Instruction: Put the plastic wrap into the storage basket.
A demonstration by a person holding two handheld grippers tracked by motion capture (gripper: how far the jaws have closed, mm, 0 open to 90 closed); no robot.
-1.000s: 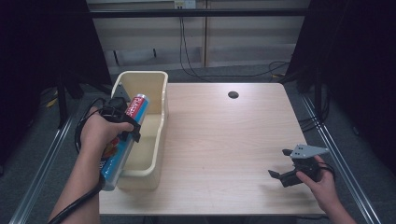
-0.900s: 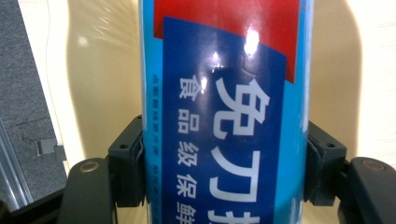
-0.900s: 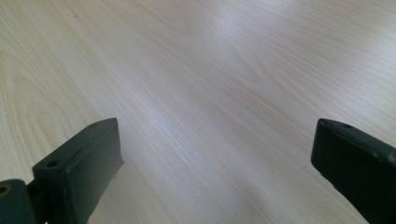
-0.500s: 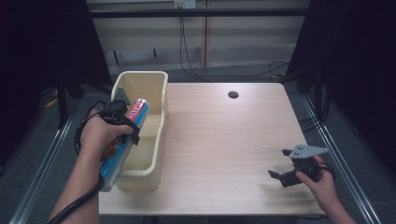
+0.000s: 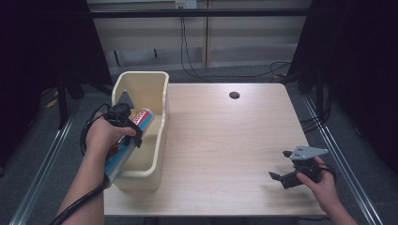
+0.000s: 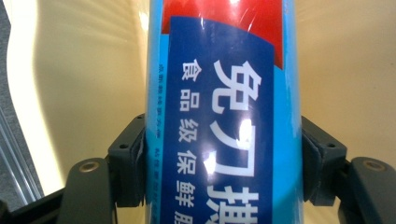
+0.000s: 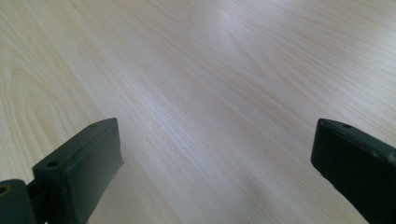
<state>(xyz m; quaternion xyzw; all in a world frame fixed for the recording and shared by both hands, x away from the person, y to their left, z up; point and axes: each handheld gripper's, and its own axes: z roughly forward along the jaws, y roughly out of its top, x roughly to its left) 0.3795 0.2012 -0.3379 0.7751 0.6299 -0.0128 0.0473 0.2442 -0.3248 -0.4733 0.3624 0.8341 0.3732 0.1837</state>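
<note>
A tub [image 5: 162, 89] is set along the left edge of the table [image 5: 225, 150], its long side running front to back. A roll of cling film [image 5: 126, 145] is held aslant over the tub's near half, one end raised toward the tub's middle, the other lowered past its near left rim. The left gripper [image 5: 133, 136] is clamped across the roll. A round hole [image 5: 234, 95] is found near the table's far edge. The right gripper [image 5: 280, 166] is placed at the near right corner, well apart from the tub.
</note>
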